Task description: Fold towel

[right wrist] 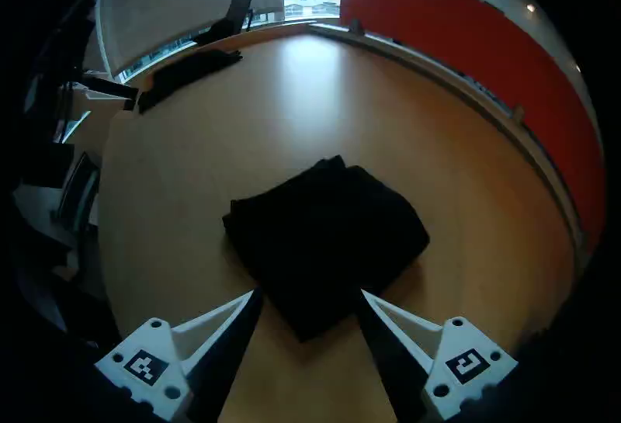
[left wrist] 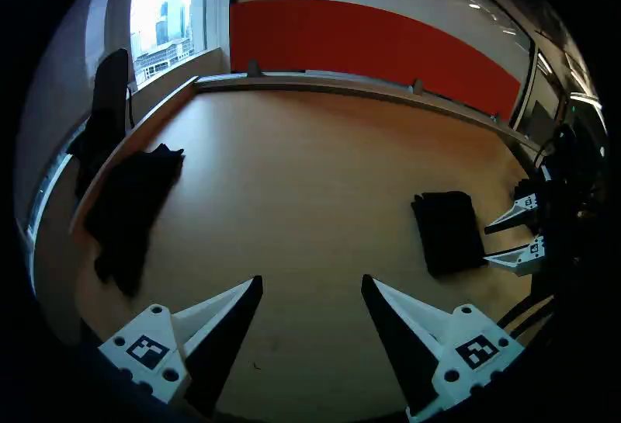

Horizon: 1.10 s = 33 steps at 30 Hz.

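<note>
A dark folded towel (right wrist: 326, 240) lies flat on the wooden table, just ahead of my right gripper (right wrist: 309, 295), whose fingers stand open on either side of its near edge without touching it. In the left gripper view the same folded towel (left wrist: 449, 230) lies at the right, with the right gripper (left wrist: 512, 240) open beside it. My left gripper (left wrist: 310, 283) hangs open over bare table with nothing between its fingers. A second dark, crumpled cloth (left wrist: 132, 206) lies at the table's left edge; it is the same cloth (right wrist: 186, 72) far off in the right gripper view.
The wooden table (left wrist: 310, 167) has a raised rim along the far side, backed by a red partition (left wrist: 372, 43). A dark chair (left wrist: 105, 124) stands by the window at left. Dark equipment (right wrist: 70, 120) sits beyond the table's left edge in the right gripper view.
</note>
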Motion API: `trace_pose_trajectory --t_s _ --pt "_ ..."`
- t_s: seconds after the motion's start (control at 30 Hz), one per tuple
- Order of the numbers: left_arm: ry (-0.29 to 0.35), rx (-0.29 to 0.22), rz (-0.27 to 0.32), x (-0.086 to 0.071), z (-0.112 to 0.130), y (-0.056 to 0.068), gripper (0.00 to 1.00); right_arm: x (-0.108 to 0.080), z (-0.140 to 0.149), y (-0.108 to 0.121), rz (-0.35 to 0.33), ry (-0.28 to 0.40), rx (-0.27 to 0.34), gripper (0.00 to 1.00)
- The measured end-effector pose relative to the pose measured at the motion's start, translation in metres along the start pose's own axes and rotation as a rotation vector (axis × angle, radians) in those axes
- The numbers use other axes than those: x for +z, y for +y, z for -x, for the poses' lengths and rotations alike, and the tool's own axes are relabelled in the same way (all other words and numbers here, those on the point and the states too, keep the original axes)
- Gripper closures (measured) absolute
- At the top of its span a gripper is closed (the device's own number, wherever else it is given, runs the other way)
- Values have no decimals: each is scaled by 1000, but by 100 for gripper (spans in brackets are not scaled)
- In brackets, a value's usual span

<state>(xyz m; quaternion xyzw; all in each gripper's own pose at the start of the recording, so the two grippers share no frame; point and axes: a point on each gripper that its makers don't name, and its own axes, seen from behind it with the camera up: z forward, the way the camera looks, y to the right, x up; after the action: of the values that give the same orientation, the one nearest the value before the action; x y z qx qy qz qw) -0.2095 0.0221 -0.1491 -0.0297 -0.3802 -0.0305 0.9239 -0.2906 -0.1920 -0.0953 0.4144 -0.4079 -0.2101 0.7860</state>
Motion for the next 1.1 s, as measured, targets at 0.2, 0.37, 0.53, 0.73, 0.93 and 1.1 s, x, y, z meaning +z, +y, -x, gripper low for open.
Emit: trace_pose_trajectory --t_s 0.2,0.37,0.53,0.73,0.93,1.1 --pt "0 1 1 0 0 1 6 2 11 1 9 -18 6 13" --pt "0 -1 0 0 1 1 6 6 26 1 17 -47 24 14" --pt "0 -1 0 0 2 0 6 8 38 -1 18 -62 49 22" --pt "0 -4 4 0 3 1 6 8 44 -1 17 -65 75 46" --pt "-1 -4 6 0 4 3 6 7 46 1 24 -62 92 70" --pt "-2 -4 8 0 6 4 6 6 48 2 29 -63 100 92"
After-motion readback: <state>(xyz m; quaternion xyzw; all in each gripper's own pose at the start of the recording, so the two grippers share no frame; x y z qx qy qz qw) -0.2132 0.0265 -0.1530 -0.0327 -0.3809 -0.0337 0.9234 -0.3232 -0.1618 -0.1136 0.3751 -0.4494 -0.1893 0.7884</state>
